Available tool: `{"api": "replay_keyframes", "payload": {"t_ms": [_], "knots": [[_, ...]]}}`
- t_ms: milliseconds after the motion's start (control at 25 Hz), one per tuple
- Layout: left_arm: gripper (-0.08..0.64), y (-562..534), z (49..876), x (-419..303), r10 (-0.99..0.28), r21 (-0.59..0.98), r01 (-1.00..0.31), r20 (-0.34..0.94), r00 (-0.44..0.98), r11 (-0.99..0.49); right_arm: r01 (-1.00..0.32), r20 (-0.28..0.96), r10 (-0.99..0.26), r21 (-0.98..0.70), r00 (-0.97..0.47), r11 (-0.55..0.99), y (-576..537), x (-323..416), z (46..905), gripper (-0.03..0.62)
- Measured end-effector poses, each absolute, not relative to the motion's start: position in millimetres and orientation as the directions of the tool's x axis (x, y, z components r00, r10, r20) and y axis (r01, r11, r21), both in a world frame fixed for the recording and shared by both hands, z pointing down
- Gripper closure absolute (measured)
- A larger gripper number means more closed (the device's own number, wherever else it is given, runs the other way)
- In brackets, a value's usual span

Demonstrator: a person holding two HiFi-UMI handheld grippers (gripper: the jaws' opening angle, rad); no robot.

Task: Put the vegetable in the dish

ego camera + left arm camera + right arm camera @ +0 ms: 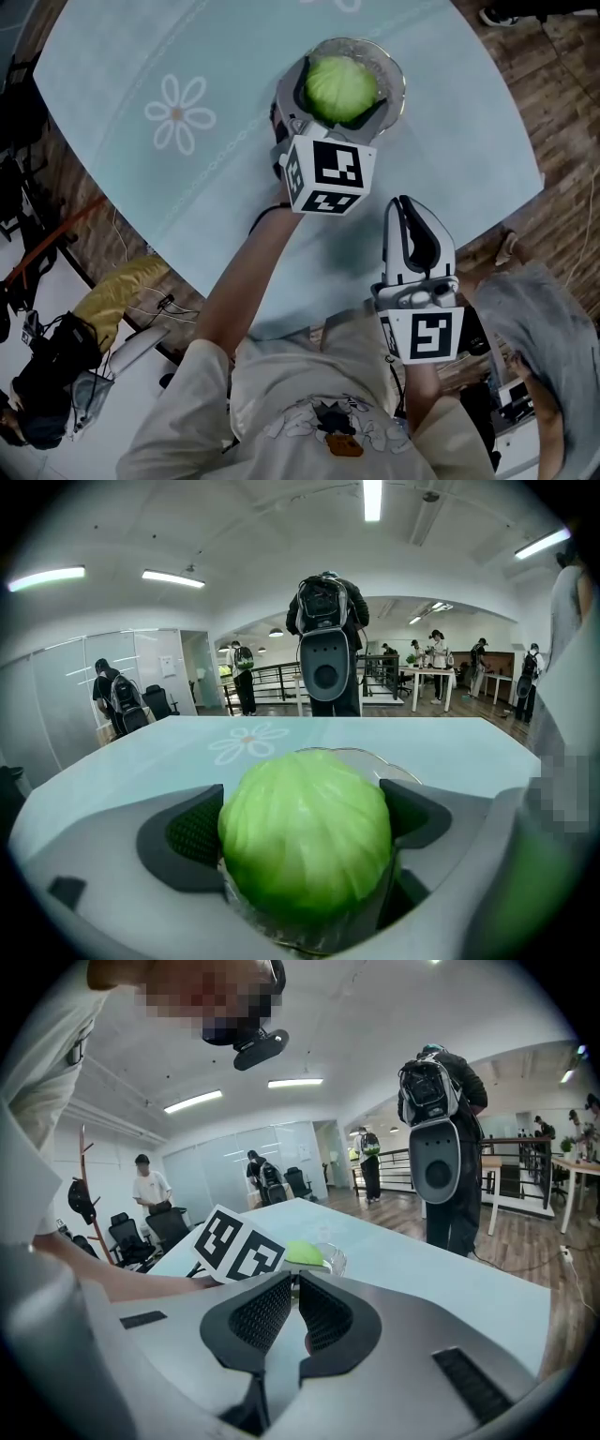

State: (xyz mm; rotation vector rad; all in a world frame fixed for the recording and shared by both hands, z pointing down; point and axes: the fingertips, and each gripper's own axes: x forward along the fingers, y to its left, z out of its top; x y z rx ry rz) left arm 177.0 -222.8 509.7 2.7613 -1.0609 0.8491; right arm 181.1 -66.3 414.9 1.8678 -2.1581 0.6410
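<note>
Head view looks down on a broad, rounded pale-blue table [112, 56] printed with white daisy shapes, standing on a brown wooden floor [553, 56]. A person in a light short-sleeved shirt [281, 384] reaches both arms over the table's near edge.

The grey left gripper [342, 89], with a black-and-white marker cube at its back, is stretched out over the tabletop to the far side. The grey right gripper [408, 208] hangs close to the person's body above the near edge, well apart from the left one.

Toward the far side of the table sits a clear glass dish with a scalloped rim [392, 70]. Inside it is a round pale-green cabbage [339, 87], which fills most of the dish.

Left gripper view shows the left gripper [305, 827] with its jaws spread wide, one on each side of the cabbage [305, 846]. Both dark ribbed pads [192, 834] press against its sides. The cabbage's underside rests within the dish [375, 757].

Right gripper view shows the right gripper [292, 1302] with its jaws drawn together to a thin slit and nothing between them. Beyond them the cabbage [302, 1252] and the dish [336, 1260] appear small on the table [450, 1269].
</note>
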Motion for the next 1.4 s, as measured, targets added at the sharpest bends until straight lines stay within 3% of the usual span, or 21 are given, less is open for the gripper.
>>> {"api": "replay_keyframes", "payload": {"t_ms": [960, 1160, 1280, 1400], "knots": [[0.049, -210.3, 462.9, 153.1, -0.613, -0.093, -0.655, 0.469, 0.636, -0.750, -0.981, 0.404, -0.898, -0.157, -0.173, 0.118, -58.2, 167.3, 376.8, 0.552], [0.138, -198.2, 447.3, 141.0, -0.624, -0.085, -0.667, 0.454, 0.636, -0.741, -0.982, 0.393, -0.904, -0.143, -0.171, 0.123, -49.6, 160.6, 364.7, 0.552], [0.267, -190.1, 435.6, 130.1, -0.645, -0.095, -0.681, 0.437, 0.627, -0.726, -0.983, 0.385, -0.907, -0.136, -0.170, 0.127, -43.2, 154.1, 357.5, 0.552], [0.324, -180.1, 428.1, 117.3, -0.657, -0.101, -0.692, 0.434, 0.616, -0.715, -0.983, 0.377, -0.910, -0.130, -0.170, 0.130, -35.7, 147.8, 349.8, 0.552]]}}
